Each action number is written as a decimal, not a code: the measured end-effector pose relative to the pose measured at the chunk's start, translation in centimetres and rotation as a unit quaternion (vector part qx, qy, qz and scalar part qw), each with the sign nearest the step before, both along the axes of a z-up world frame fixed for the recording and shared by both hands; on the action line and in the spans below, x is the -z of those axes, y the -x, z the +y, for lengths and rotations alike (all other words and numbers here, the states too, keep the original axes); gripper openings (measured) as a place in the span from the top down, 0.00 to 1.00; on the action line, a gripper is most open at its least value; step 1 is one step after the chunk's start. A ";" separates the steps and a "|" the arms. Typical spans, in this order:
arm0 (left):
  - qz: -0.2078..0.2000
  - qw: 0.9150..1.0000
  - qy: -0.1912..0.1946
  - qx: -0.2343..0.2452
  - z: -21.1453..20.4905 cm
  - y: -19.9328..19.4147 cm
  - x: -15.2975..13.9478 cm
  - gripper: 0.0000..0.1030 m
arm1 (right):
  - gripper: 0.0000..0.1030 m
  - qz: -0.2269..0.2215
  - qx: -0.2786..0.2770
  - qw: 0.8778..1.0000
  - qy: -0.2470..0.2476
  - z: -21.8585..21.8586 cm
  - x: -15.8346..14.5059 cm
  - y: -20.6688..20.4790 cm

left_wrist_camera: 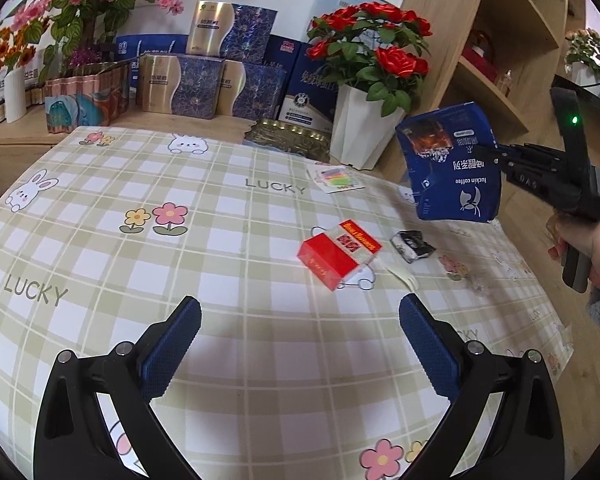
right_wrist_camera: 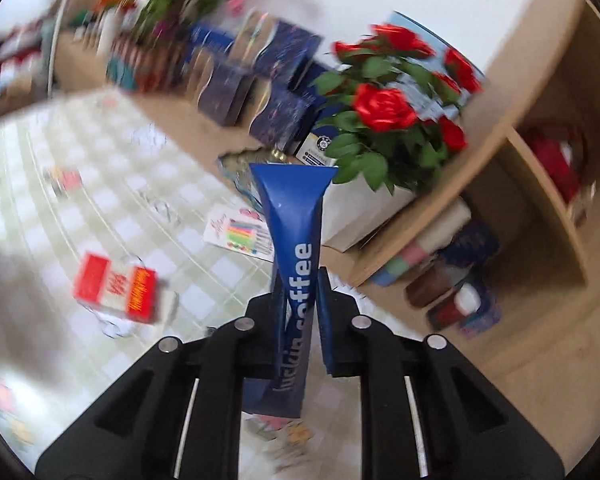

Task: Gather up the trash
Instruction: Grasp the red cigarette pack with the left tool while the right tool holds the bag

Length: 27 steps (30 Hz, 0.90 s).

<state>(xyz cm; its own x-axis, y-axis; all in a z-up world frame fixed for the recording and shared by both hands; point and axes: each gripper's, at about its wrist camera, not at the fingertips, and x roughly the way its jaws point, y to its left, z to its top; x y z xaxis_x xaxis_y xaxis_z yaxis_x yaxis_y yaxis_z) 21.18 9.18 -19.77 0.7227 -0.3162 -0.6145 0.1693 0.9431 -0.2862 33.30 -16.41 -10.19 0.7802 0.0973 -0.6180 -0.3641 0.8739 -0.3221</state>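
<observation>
Right gripper (right_wrist_camera: 298, 312) pinched on blue coffee pouch (left_wrist_camera: 450, 164) — held aloft, right of the red box (left_wrist_camera: 338, 256). Left gripper (left_wrist_camera: 300, 344) spread wide, empty, near side of red box. Black wrapper (left_wrist_camera: 412, 245) just right of red box — all on tablecloth (left_wrist_camera: 140, 264).

There are two grippers: the left gripper (left_wrist_camera: 300, 316) and the right gripper (right_wrist_camera: 298, 312). There is one blue luckin coffee packet (left_wrist_camera: 452, 164), one red and white box (left_wrist_camera: 338, 254), one black and white crumpled wrapper (left_wrist_camera: 412, 244) and one white card with colored stripes (left_wrist_camera: 336, 178). There is one pot of red roses (left_wrist_camera: 364, 128). Three gold and blue boxes (left_wrist_camera: 180, 86) stand at the back.
</observation>
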 end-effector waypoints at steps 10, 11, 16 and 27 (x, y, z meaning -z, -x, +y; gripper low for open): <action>0.000 0.997 -0.021 0.076 -2.4 -0.8 -1.4 0.06 | 0.83 0.049 0.039 0.990 -0.130 -5.8 0.1 5.0; 0.001 0.995 -0.034 0.089 -3.0 -1.7 -1.4 0.06 | 0.83 0.050 0.040 0.989 -0.130 -6.1 0.3 5.2; -0.001 0.983 -0.094 0.156 -5.7 -6.2 -0.7 0.06 | 0.83 0.039 0.046 0.989 -0.134 -7.7 0.4 6.1; 0.075 0.959 -0.164 0.218 -10.8 -14.2 4.3 0.06 | 0.83 0.040 0.078 0.981 -0.173 -11.1 1.8 7.1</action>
